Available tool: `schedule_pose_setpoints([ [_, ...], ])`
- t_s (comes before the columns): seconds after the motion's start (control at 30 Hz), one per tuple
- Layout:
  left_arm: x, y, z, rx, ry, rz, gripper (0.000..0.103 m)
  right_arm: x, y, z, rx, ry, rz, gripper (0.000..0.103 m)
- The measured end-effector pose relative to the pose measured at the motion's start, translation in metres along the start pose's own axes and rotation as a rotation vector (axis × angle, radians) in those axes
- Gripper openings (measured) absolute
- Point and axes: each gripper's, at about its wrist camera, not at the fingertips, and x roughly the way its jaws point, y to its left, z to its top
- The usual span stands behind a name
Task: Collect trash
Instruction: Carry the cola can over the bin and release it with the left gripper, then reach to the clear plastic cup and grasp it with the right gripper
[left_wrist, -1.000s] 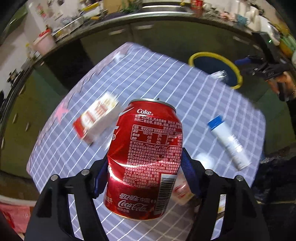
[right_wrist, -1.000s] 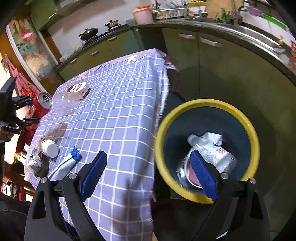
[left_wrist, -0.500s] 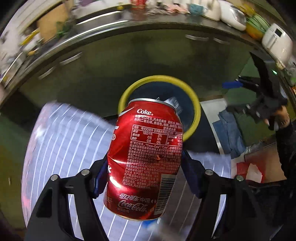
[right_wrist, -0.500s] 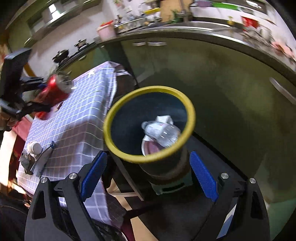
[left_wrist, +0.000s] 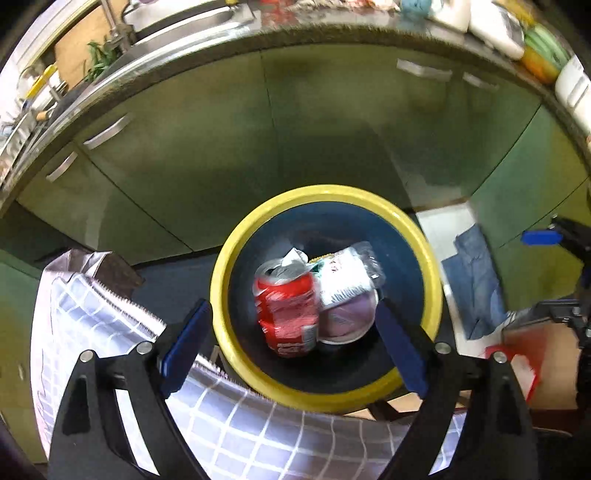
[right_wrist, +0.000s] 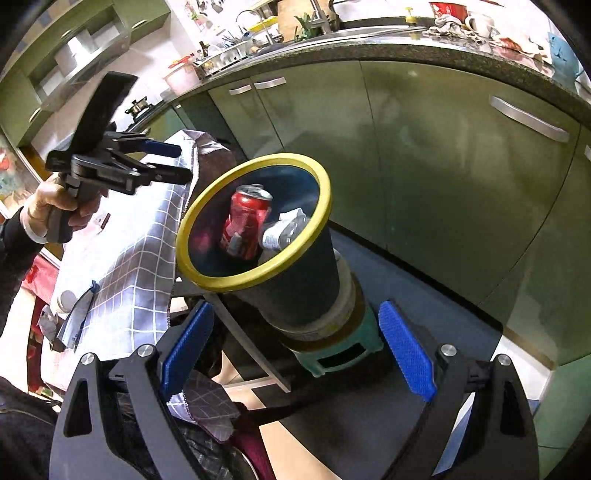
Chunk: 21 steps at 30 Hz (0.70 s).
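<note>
While both tongs gape with nothing between their pads, the red can (left_wrist: 287, 314) lies inside the yellow-rimmed bin (left_wrist: 236, 254).

Its long axis slopes: in the right wrist view the silver top with the pull-tab opening faces up and toward the green cabinets (right_wrist: 424, 155), the base sunk deeper in the bin. White print on its red side is too blurred to read. Just beside it, touching, lies a crumpled clear plastic bottle (left_wrist: 347, 275) with a white label bearing dark lettering, unreadable. The left tongs (left_wrist: 291, 347) hover over the bin mouth, above the checked tabletop (left_wrist: 258, 439) edge; the right tongs (right_wrist: 295, 350) are spread beside the bin's base.
</note>
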Motion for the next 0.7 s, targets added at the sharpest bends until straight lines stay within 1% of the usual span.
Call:
schedule_pose_setpoints([
  [0.1, -0.034, 0.006, -0.02, -0.008, -0.052, 0.017, 0.085, 0.003, 0.005, 0.001, -0.012, 0.003, 0.007, 0.09],
  [0.13, -0.049, 0.008, -0.029, -0.026, -0.073, 0.017, 0.085, 0.005, 0.008, 0.003, -0.015, 0.004, 0.01, 0.09],
  [0.2, -0.074, 0.017, -0.049, -0.076, -0.109, 0.017, 0.086, 0.008, 0.02, 0.004, -0.033, 0.005, 0.025, 0.09],
  [0.3, -0.114, 0.033, -0.089, -0.162, -0.157, 0.041, 0.09, 0.013, 0.045, 0.007, -0.078, 0.012, 0.052, 0.09],
  [0.33, -0.129, 0.038, -0.106, -0.194, -0.176, 0.053, 0.09, 0.016, 0.058, 0.008, -0.105, 0.022, 0.062, 0.09],
  [0.37, -0.137, 0.041, -0.117, -0.21, -0.187, 0.064, 0.09, 0.018, 0.071, 0.01, -0.131, 0.029, 0.068, 0.09],
  [0.43, -0.163, 0.05, -0.152, -0.256, -0.215, 0.109, 0.09, 0.022, 0.095, 0.011, -0.184, 0.041, 0.088, 0.09],
  [0.47, -0.17, 0.053, -0.162, -0.271, -0.219, 0.125, 0.09, 0.024, 0.113, 0.011, -0.228, 0.05, 0.112, 0.09],
  [0.5, -0.181, 0.058, -0.183, -0.303, -0.229, 0.153, 0.091, 0.026, 0.129, 0.012, -0.273, 0.057, 0.134, 0.09],
  [0.53, -0.19, 0.061, -0.198, -0.327, -0.236, 0.164, 0.091, 0.028, 0.148, 0.012, -0.324, 0.066, 0.159, 0.09],
  [0.6, -0.206, 0.068, -0.233, -0.39, -0.254, 0.181, 0.091, 0.034, 0.179, 0.01, -0.388, 0.086, 0.201, 0.09],
  [0.63, -0.211, 0.069, -0.245, -0.413, -0.257, 0.189, 0.091, 0.039, 0.2, 0.01, -0.428, 0.102, 0.227, 0.09],
  [0.7, -0.222, 0.073, -0.279, -0.477, -0.256, 0.215, 0.091, 0.046, 0.229, 0.01, -0.496, 0.114, 0.261, 0.09],
])
